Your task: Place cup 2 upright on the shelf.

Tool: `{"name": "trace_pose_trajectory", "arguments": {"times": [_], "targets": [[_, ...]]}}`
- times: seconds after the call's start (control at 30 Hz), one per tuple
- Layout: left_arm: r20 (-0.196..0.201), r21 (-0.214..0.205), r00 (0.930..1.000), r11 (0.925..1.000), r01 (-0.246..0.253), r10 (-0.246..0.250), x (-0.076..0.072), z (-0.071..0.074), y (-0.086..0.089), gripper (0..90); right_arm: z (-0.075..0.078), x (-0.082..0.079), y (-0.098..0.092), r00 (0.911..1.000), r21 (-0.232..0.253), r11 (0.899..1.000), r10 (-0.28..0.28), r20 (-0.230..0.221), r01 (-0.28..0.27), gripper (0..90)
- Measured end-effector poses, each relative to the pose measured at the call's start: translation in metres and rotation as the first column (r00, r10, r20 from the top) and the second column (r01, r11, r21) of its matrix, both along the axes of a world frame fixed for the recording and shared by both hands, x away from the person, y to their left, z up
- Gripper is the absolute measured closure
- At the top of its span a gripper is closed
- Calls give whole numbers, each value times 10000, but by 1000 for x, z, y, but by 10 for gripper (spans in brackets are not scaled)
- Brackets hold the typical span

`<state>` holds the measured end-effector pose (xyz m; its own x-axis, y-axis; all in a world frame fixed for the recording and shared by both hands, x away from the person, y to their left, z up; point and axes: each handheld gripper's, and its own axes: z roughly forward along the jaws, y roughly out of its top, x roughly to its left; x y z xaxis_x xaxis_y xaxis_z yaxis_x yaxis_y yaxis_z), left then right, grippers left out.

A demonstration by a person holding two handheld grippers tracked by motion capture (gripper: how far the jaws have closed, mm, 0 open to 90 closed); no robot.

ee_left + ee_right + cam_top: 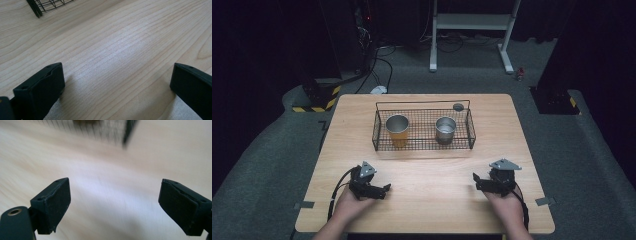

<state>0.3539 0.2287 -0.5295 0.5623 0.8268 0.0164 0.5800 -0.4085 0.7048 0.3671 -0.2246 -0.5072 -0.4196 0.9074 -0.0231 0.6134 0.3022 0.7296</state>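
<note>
1. Hand-held gripper, left and hand-held gripper, right: we see both resting low on the near half of the tabletop, well apart, jaws pointing inward toward each other. Each gripper view shows its own jaws spread wide with only bare wood between them; neither holds anything.
2. Tabletop: pale wood grain, bare in front of the wire basket. Around it lie grey carpet, a dark room, a white frame behind and hazard-striped blocks at far left.
3. Wire basket: black mesh, set toward the far edge, well apart from both grippers.
4. Orange cup and steel cup: both upright inside the basket, left and right, apart from each other.
5. Risk, in our judgement: a jaw catching the basket rim on the reach could drag the basket or tip a cup; the smooth steel cup may slip from a shallow pinch.
</note>
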Motion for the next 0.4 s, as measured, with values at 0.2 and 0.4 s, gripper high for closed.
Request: {"name": "trace_pose_trajectory", "arguments": {"times": [0.2, 0.4], "targets": [[-21, -98, 10000, 9999, -60, 60, -1, 0, -1, 2, -17, -5, -7, 9979, -89, 9991, -412, -491, 408, 82], [-35, -67, 10000, 10000, -64, 64, -1, 0, -1, 3, -18, -4, 4, 9911, -115, 9918, -1275, -392, 1271, 82]]}}
